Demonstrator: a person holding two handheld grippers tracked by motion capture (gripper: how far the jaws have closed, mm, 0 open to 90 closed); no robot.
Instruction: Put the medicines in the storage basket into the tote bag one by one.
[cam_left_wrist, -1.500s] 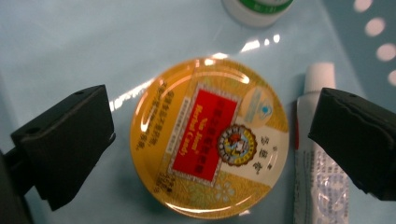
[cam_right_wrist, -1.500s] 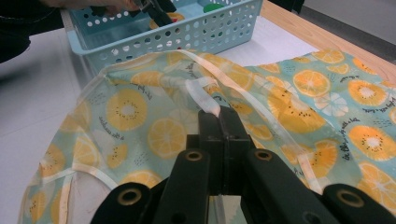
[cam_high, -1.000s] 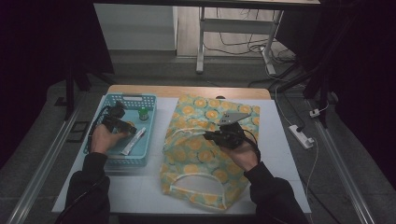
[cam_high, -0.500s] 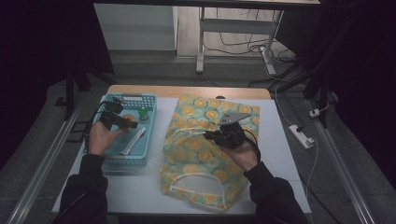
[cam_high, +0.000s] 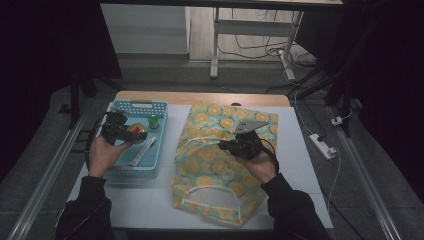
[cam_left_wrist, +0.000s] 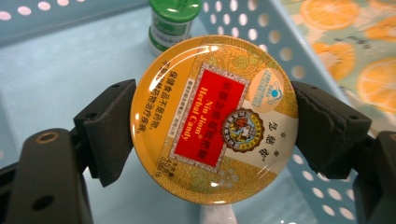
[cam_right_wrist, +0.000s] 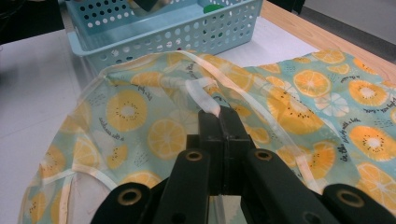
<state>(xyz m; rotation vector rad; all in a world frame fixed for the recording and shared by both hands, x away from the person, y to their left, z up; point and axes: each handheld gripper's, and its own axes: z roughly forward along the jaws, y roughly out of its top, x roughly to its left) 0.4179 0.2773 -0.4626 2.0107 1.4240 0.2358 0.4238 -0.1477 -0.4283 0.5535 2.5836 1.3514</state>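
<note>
While your left gripper holds the round candy tin pinched by its rim between both pads, above the blue basket, your right gripper is clamped tight on the pale handle strap of the orange-print bag — lifting its mouth. So the pick looks done; the carry across and the drop into the bag are left. A green-capped bottle and a white tube wait in the basket.

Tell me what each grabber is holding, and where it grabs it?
The left gripper holds a round yellow candy tin by its opposite edges, above the blue basket. The right gripper pinches the pale handle strap of the orange-print bag.
</note>
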